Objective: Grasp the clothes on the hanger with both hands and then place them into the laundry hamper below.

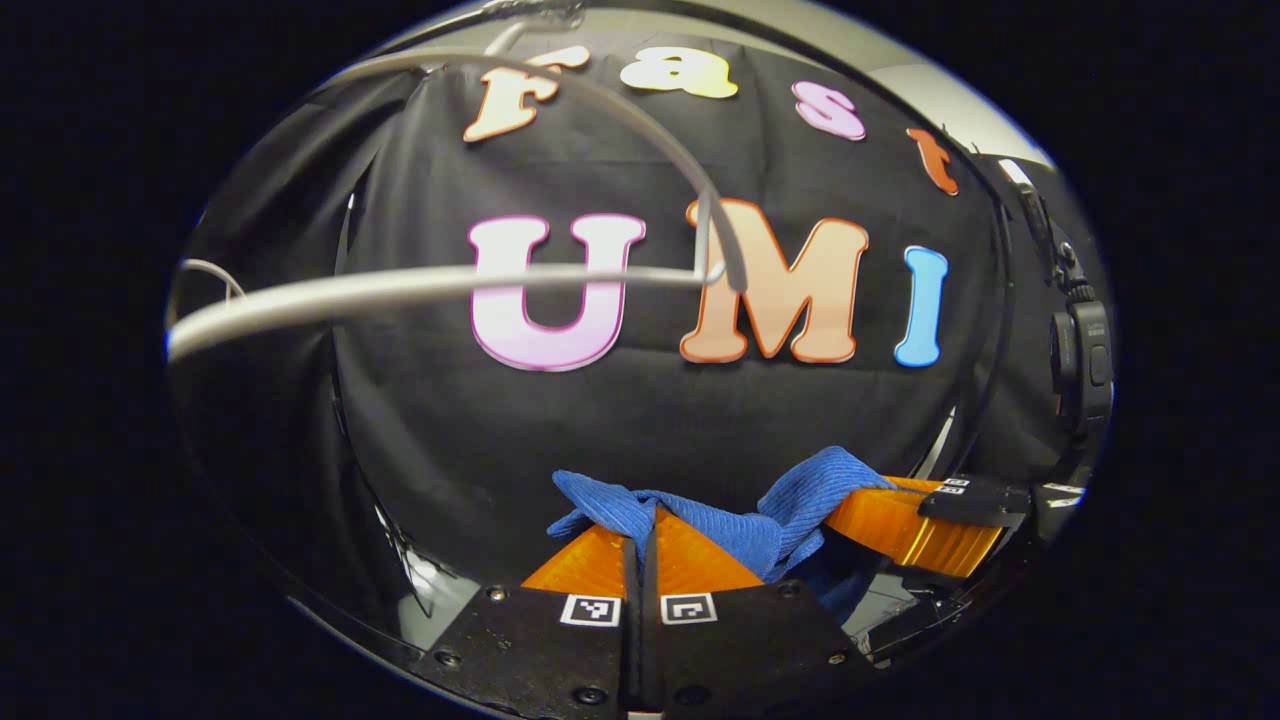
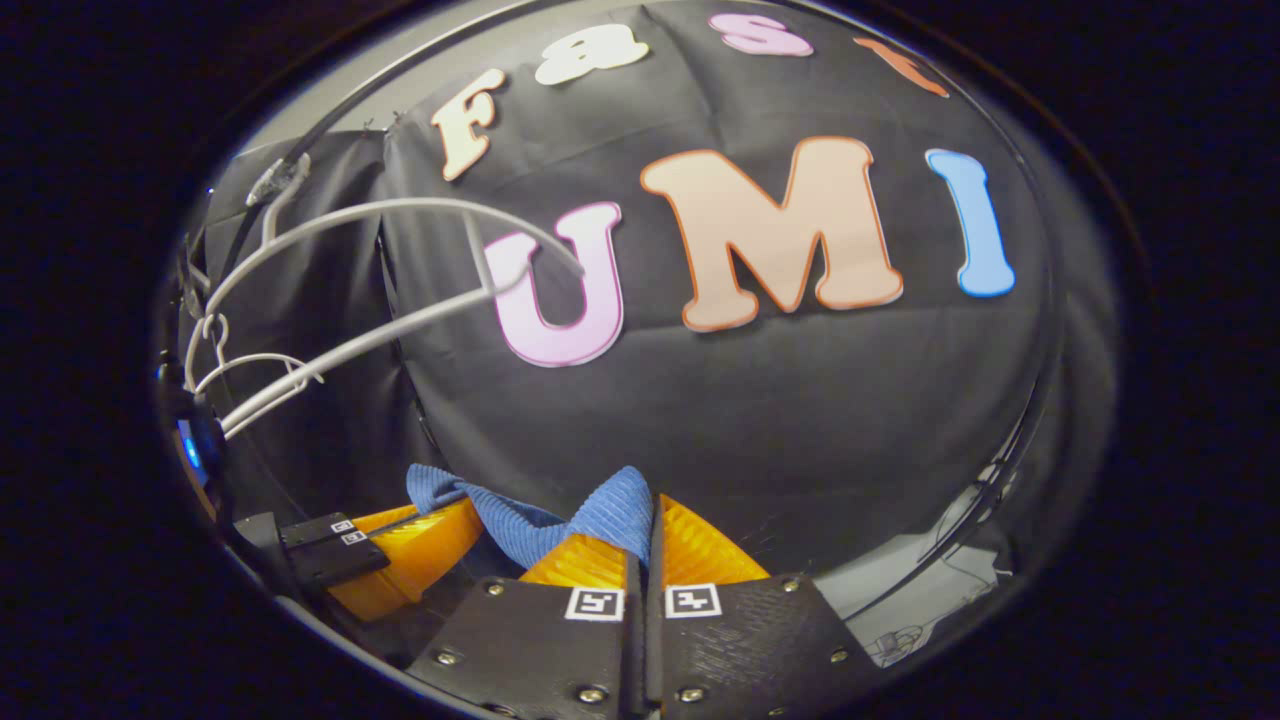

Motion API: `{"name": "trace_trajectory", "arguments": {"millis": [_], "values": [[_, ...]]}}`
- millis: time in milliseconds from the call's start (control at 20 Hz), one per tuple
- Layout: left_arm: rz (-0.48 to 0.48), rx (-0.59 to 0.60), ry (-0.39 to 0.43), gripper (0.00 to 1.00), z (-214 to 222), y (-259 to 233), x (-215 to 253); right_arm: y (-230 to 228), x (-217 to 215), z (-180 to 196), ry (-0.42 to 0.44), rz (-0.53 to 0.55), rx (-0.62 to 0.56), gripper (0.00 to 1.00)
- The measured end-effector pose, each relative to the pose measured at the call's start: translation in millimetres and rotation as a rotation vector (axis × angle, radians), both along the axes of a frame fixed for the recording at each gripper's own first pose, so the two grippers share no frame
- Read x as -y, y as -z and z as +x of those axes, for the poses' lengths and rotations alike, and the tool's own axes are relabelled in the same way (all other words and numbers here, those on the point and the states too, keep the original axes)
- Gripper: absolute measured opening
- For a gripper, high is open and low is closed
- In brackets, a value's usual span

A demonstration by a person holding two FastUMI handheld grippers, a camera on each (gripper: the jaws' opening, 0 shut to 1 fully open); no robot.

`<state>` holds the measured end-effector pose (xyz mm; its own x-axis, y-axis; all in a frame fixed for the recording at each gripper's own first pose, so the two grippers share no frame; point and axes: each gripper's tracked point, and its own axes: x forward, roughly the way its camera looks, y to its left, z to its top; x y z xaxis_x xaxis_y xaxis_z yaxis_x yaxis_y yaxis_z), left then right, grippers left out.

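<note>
Both grippers pinch the blue cloth below the bare hanger.
Left gripper view: left gripper [image 1: 645,535] closed on blue cloth [image 1: 745,520], hanger [image 1: 440,285] above the jaws. Right gripper view: right gripper [image 2: 645,535] clamps the cloth [image 2: 560,520]; hanger [image 2: 350,340] up-left.

- Left claw [image 1: 641,530]: its 2 fingers are pressed together, pinching a fold of the blue cloth [image 1: 760,520].
- Right claw [image 2: 645,535]: fingers likewise closed on the cloth's other end.
- The 2 claws sit side by side, seemingly level, each visible in the other's view.
</note>
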<state>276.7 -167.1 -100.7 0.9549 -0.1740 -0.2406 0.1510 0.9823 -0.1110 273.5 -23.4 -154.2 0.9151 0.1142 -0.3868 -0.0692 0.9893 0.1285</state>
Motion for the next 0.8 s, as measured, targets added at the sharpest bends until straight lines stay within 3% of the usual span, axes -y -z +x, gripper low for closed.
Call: {"name": "trace_trajectory", "arguments": {"millis": [450,800], "values": [[0.015,-0.198,0.01,0.01,16,96,0,108,13,0,0.069,-0.014,-0.244,0.01],[0.043,-0.406,0.051,0.01,13,181,6,186,14,-12,0.07,-0.013,-0.422,0.02]]}}
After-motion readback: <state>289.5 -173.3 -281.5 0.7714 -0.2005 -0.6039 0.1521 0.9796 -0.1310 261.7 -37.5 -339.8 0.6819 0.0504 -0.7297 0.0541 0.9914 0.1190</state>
